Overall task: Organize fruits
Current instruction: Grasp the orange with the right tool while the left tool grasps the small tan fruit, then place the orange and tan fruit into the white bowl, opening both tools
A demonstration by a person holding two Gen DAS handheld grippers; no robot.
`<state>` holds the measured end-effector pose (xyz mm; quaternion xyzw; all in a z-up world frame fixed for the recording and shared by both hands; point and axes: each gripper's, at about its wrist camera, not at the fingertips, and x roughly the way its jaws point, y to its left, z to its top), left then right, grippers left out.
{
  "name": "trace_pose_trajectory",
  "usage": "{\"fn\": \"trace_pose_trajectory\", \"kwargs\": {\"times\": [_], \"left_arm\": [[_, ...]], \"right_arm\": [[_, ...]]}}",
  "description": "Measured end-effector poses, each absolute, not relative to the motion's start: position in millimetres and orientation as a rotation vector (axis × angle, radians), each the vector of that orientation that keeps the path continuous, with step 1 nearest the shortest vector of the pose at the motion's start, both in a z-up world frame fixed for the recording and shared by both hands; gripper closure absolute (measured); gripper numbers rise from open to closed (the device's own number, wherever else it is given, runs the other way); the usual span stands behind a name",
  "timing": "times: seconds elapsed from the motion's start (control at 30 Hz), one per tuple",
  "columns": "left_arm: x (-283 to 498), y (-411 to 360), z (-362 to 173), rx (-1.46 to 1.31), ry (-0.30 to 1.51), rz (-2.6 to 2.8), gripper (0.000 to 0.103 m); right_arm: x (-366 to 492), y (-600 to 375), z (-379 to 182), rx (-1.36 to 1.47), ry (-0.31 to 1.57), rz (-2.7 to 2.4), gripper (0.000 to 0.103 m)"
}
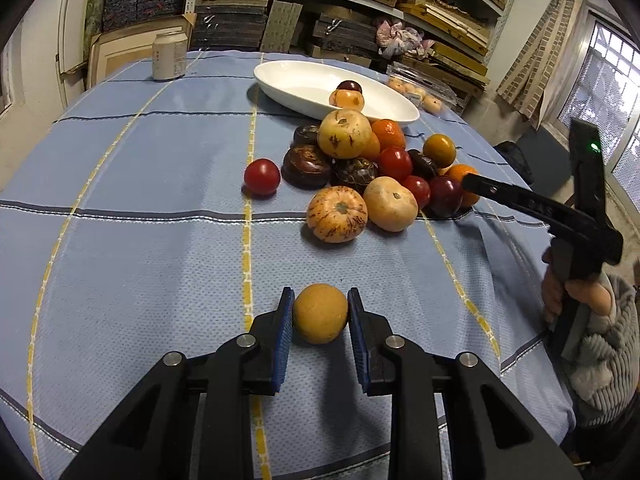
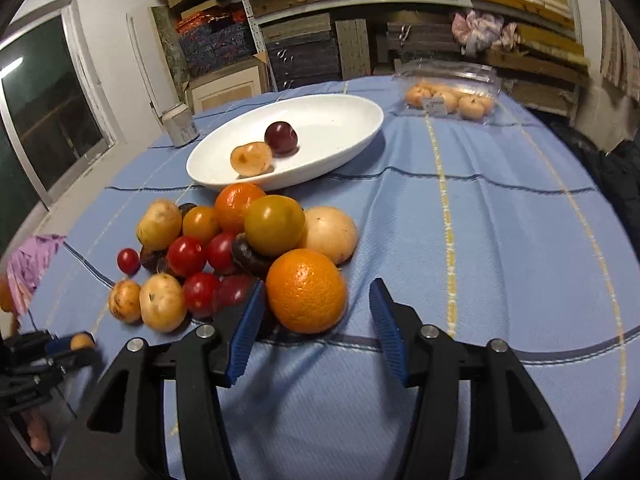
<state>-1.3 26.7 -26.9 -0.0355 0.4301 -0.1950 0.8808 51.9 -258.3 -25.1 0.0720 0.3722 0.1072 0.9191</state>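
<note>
My left gripper (image 1: 320, 292) is shut on a small tan-yellow round fruit (image 1: 320, 314), both blue pads against its sides, low over the blue cloth; the right wrist view shows this gripper (image 2: 76, 344) at the lower left. The heap of fruit (image 1: 360, 160) lies in front of the white oval dish (image 1: 296, 80), which holds a dark plum (image 2: 282, 136) and a tan fruit (image 2: 251, 158). My right gripper (image 2: 317, 284) is open around a large orange (image 2: 306, 290) at the heap's near edge. Its left pad is next to the orange; the right pad stands apart from it.
A lone red tomato (image 1: 262, 177) sits left of the heap. A drinks can (image 1: 170, 56) stands at the far left, and a clear plastic box of fruit (image 2: 448, 96) at the far right. A hand in a grey sleeve (image 1: 600, 340) holds the right gripper. Shelves rise behind the table.
</note>
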Motion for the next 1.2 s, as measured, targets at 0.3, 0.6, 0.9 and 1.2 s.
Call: {"fn": "trace_pose_trajectory", "kwargs": {"times": [0.3,0.6,0.9,1.2], "left_arm": [[-1.3,23.2,-28.0,-0.067,0.904,-0.422,0.076],[-0.4,23.4,-28.6,-0.06,0.902,-0.414,0.076],[-0.6,24.0,-29.0,-0.056,0.898,-0.397,0.076],[-0.3,20.6,-17.6,-0.044,0.869,-0.376,0.076]], "right_arm": [[66.0,-264.7,-30.5,0.24,0.775,0.257,0.05],[53.5,-255.2,-25.4,0.181,0.744,0.255,0.058],[32.1,-240.9,-11.9,0.057,0.66,0.213,0.058],[17.2,-237.8,-0.2,-0.005,0.583,0.172,0.058]]}}
